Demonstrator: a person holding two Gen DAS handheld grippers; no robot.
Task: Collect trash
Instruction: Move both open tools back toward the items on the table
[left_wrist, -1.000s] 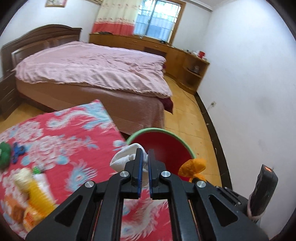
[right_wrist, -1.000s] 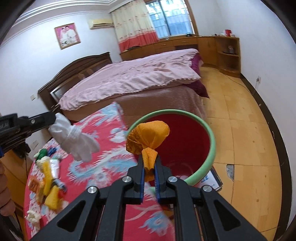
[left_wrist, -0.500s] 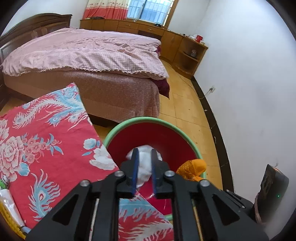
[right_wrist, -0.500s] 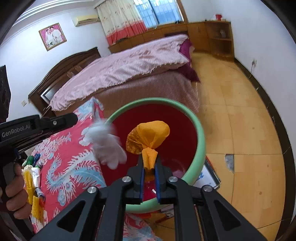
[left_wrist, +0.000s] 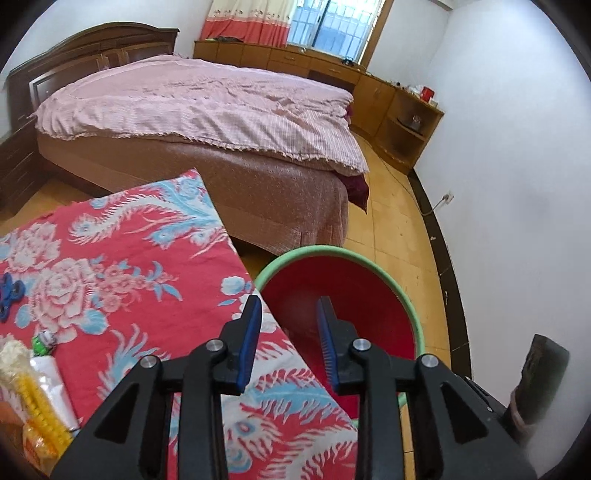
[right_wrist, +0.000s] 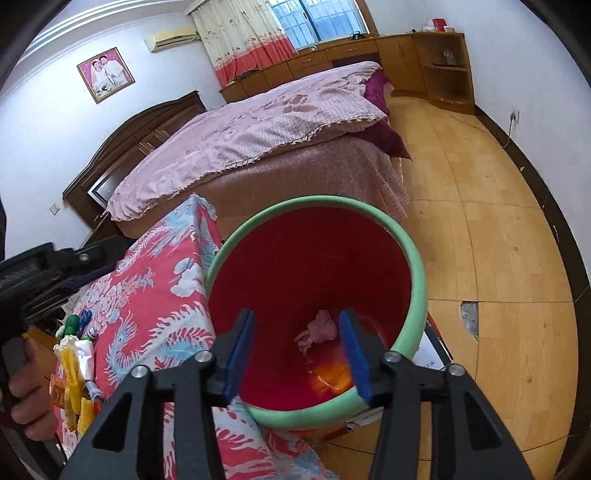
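A red bin with a green rim (right_wrist: 417, 273) stands on the floor beside the table; it also shows in the left wrist view (left_wrist: 402, 291). Inside it lie a crumpled white wad (right_wrist: 321, 328), tinted pink, and an orange wad (right_wrist: 332, 376). My right gripper (right_wrist: 297, 356) is open and empty above the bin's mouth. My left gripper (left_wrist: 290, 347) is open and empty over the table edge next to the bin. More trash, yellow and white wrappers (left_wrist: 33, 402), lies at the table's left; it also shows in the right wrist view (right_wrist: 75, 373).
The table wears a red floral cloth (left_wrist: 122, 273). Small blue and green toys (right_wrist: 79, 323) lie near the wrappers. A bed with a pink cover (left_wrist: 207, 107) stands behind. Wooden floor (right_wrist: 498, 258) lies right of the bin.
Both grippers opened. The white wad dropped from the left gripper and the orange wad from the right gripper into the bin. The left gripper drew back over the table edge.
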